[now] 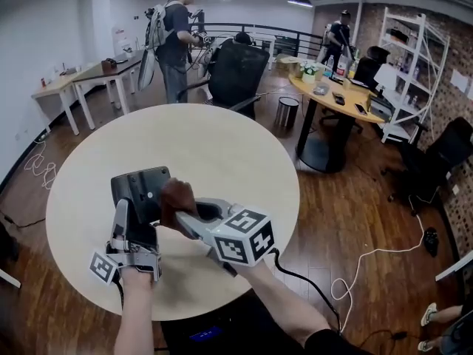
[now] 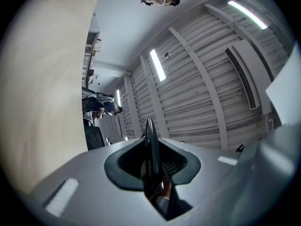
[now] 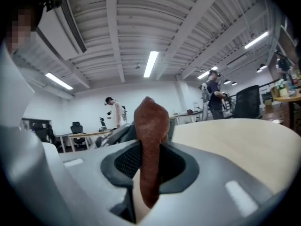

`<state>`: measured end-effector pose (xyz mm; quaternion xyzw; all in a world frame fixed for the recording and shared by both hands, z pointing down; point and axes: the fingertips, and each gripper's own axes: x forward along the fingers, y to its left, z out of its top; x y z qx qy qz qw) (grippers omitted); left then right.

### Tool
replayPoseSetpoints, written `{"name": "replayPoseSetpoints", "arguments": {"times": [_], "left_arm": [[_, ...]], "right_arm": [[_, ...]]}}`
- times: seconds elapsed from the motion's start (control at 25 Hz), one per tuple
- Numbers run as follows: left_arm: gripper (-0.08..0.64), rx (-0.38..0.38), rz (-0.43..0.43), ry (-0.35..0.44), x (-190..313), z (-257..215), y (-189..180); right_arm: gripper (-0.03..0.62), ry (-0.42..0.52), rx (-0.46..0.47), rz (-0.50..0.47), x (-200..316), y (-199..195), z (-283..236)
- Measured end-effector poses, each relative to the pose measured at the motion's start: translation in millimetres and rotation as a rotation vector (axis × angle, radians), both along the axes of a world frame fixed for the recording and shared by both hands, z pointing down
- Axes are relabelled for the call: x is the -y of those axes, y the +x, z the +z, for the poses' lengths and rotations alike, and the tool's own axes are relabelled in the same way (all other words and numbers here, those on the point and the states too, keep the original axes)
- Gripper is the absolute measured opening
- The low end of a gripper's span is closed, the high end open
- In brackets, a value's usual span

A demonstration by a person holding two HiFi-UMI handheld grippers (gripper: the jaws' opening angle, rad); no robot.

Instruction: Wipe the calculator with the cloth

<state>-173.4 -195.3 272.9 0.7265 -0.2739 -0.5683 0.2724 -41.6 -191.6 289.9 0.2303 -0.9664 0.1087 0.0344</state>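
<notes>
- Round pale table (image 1: pixel 222 154) in an open office; people stand near desks well behind it.
- Left gripper (image 1: pixel 137 217) has its jaws clenched on the calculator (image 1: pixel 139 186), holding it tilted up just above the table's near side.
- Right gripper (image 1: pixel 185 217) has its jaws clamped on a bunched brown cloth (image 1: pixel 177 198), which touches the calculator's right part.
- Both things are picked up and brought together, so the wiping looks under way. How much of the face is already wiped, I cannot tell.
- Calculator looks dark, flat and thin, edge-on in the left gripper view. Its keys are too small to make out.
</notes>
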Motion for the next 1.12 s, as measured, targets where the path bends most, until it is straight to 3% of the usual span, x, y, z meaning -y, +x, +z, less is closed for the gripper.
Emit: {"name": "replayPoseSetpoints", "arguments": {"times": [0.16,0.24,0.48,0.56,0.64,0.8,1.0,1.12], "left_arm": [[0.084,0.038,0.037,0.045,0.1,-3.2,16.7],[0.084,0.051,0.058,0.067,-3.1,-8.0,21.2],[0.085,0.048,0.101,0.066,-9.6,-10.3,8.9],[0.084,0.081,0.166,0.022,-4.7,-1.6,10.1],[0.084,0.16,0.264,-0.073,4.6,14.9,17.8],[0.084,0.247,0.449,-0.286,16.7,49.5,19.9],[0.089,0.31,0.515,-0.419,31.3,77.3,21.9],[0.122,0.294,0.478,-0.397,39.5,70.1,12.4]], "right_arm": [[0.09,0.106,-0.051,-0.127,-32.4,-31.9,-5.7],[0.091,0.119,-0.081,-0.102,-24.0,-27.9,0.9],[0.091,0.036,-0.166,0.063,27.6,21.1,38.0],[0.091,0.023,-0.217,0.135,49.6,44.4,51.6],[0.091,-0.005,-0.208,0.178,66.9,65.7,55.3],[0.091,0.0,-0.21,0.12,77.2,50.2,47.3],[0.091,-0.086,-0.292,-0.051,83.9,5.6,75.7],[0.091,-0.175,-0.301,-0.112,79.2,-9.6,92.0]]}}
